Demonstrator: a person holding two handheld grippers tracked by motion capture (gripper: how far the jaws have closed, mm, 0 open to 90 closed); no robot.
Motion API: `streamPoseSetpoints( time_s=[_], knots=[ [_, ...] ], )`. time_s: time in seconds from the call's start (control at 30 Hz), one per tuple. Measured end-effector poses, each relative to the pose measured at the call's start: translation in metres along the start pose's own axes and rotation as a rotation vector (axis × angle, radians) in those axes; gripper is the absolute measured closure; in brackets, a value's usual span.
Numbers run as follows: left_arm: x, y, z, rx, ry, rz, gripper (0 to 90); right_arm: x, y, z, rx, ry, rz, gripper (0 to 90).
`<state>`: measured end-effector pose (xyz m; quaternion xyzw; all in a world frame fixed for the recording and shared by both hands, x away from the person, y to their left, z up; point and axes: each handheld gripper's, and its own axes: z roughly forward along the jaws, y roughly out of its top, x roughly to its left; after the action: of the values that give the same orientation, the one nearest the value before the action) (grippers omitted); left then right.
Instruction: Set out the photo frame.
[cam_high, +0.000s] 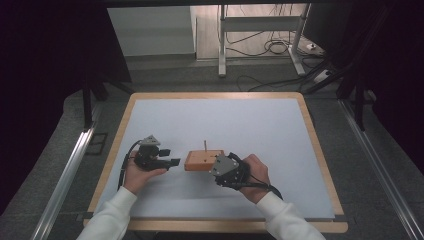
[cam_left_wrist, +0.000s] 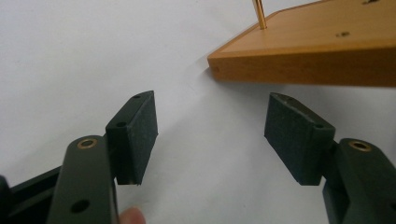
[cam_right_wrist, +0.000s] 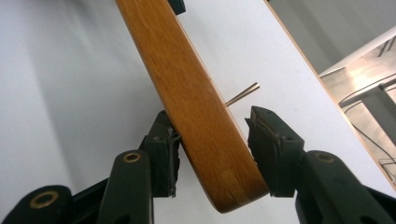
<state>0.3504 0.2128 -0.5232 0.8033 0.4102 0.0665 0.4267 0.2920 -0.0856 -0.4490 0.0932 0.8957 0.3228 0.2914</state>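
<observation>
Wooden block with its upright peg sits between the left gripper and right gripper. Left gripper view: jaws spread, empty, block just ahead. Right gripper view: jaws pinch the block's edge.

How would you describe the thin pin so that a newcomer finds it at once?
Start from the white table and find the wooden block near its middle, between the two grippers. The pin stands upright from the block's top, near its far edge. It is the only slim, brass-coloured rod there.
</observation>
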Motion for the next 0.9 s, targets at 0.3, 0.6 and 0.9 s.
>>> streamPoseSetpoints(
  time_s=[0.3, 0.6, 0.9],
  knots=[
    [0.001, -0.011, -0.01, 0.003, 0.016, 0.001, 33.7, -0.017, 0.007, 0.002, -0.004, 0.053, 0.019, 57.8],
    [0.003, -0.014, -0.009, 0.004, 0.017, -0.012, 33.7, -0.027, 0.018, 0.008, -0.019, 0.077, -0.003, 64.0],
    [0.003, -0.015, -0.008, 0.011, 0.018, -0.009, 33.6, -0.037, 0.027, 0.014, -0.037, 0.071, -0.017, 67.8]
  ],
)
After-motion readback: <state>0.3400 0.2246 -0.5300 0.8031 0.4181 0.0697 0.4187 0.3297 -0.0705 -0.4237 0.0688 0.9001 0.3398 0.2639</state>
